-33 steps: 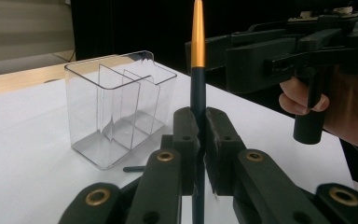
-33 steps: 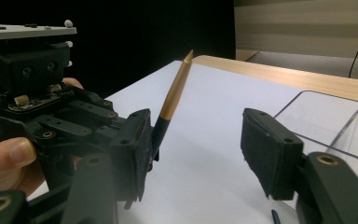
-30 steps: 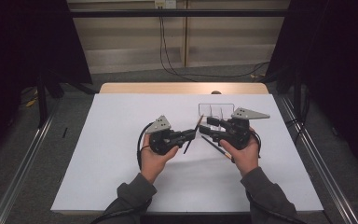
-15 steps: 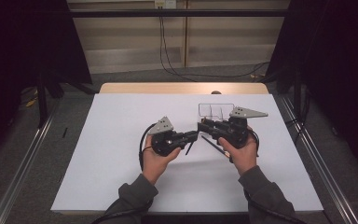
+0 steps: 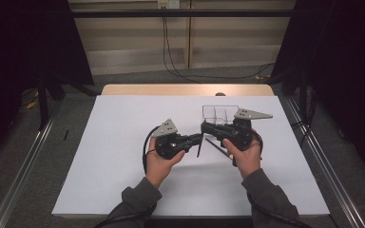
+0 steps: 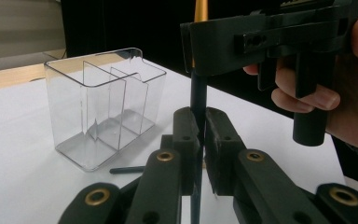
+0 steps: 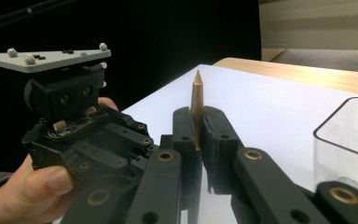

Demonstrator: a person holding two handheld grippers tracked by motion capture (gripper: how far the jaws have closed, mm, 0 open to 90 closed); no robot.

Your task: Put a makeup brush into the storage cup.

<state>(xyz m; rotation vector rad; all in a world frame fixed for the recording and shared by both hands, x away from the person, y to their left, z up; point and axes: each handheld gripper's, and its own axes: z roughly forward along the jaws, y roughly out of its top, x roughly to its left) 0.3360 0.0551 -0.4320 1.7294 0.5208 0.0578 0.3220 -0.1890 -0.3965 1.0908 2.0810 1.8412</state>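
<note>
The clear divided container (image 6: 103, 105) just past the left gripper (image 6: 200, 135) has nothing in it, though a dark pencil (image 6: 127, 170) lies on the table (image 5: 114, 142) at its base. Both grippers are clamped on one upright pencil (image 6: 198, 95) between them. Its sharpened wooden tip pokes above the right gripper (image 7: 196, 133).

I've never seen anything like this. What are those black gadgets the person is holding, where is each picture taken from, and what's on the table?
No robot here: a person holds a hand-held gripper in each hand, a pistol-like tool with two black jaws. The high view looks down from above: the left hand-held gripper and the right hand-held gripper meet over a white table. The other two pictures come from cameras riding on each tool, looking along its jaws. Both sets of jaws are closed on one pencil; its sharpened wooden tip points up in the right gripper view, and its dark shaft shows in the left gripper view. On the table stand a clear plastic divided box and, beside it, a thin dark stick, perhaps another pencil.
</note>
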